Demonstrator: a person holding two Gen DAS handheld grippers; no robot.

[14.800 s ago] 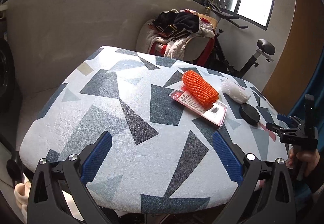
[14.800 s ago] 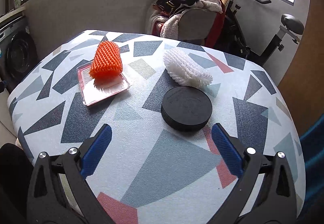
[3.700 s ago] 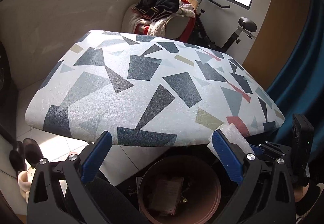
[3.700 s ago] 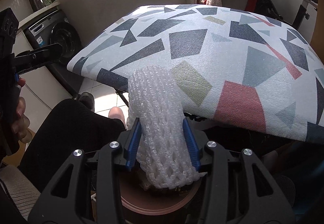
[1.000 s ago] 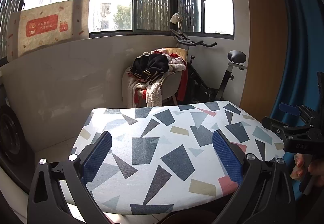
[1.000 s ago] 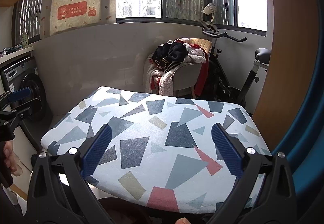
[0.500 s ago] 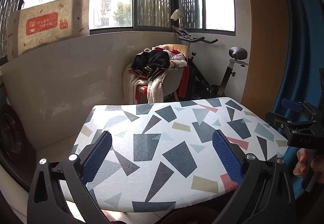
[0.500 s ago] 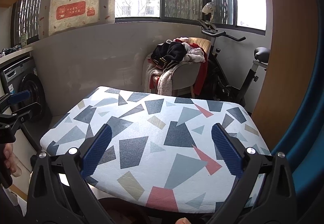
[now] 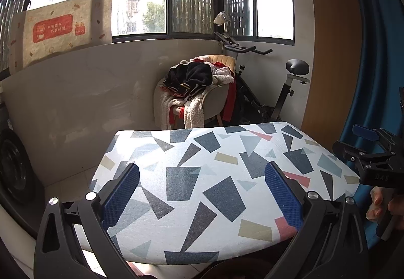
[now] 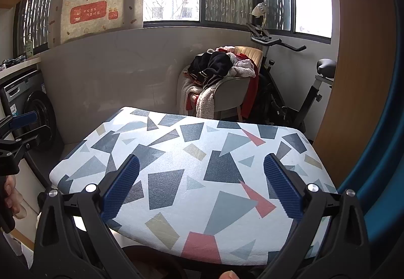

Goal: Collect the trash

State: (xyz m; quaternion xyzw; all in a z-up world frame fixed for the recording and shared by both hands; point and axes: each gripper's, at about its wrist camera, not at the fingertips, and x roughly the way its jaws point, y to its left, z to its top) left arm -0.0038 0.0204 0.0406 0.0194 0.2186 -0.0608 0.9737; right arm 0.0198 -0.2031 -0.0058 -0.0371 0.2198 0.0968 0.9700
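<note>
The table (image 9: pixel 202 173) (image 10: pixel 192 165) with its triangle-patterned cover carries nothing in either view. My left gripper (image 9: pixel 202 190) stands open above the table's near edge, with only air between its blue pads. My right gripper (image 10: pixel 200 185) is open too, held over the near edge, nothing in it. In the left wrist view the right gripper (image 9: pixel 363 145) shows at the right edge, held by a hand (image 9: pixel 381 205). In the right wrist view the left gripper (image 10: pixel 17 135) shows at the left edge. A dark brown bin rim (image 10: pixel 151 261) peeks out below the table's front edge.
A chair piled with clothes (image 9: pixel 199 92) (image 10: pixel 222 79) stands behind the table, an exercise bike (image 9: pixel 275 92) (image 10: pixel 298 87) beside it. A washing machine (image 10: pixel 30 105) is at the left. A wooden panel (image 10: pixel 353 77) and a blue curtain (image 9: pixel 373 52) close off the right.
Both views have shifted only slightly in the last second, and the grippers stay open. The white foam net held 3.7 s ago is gone from the right gripper.
</note>
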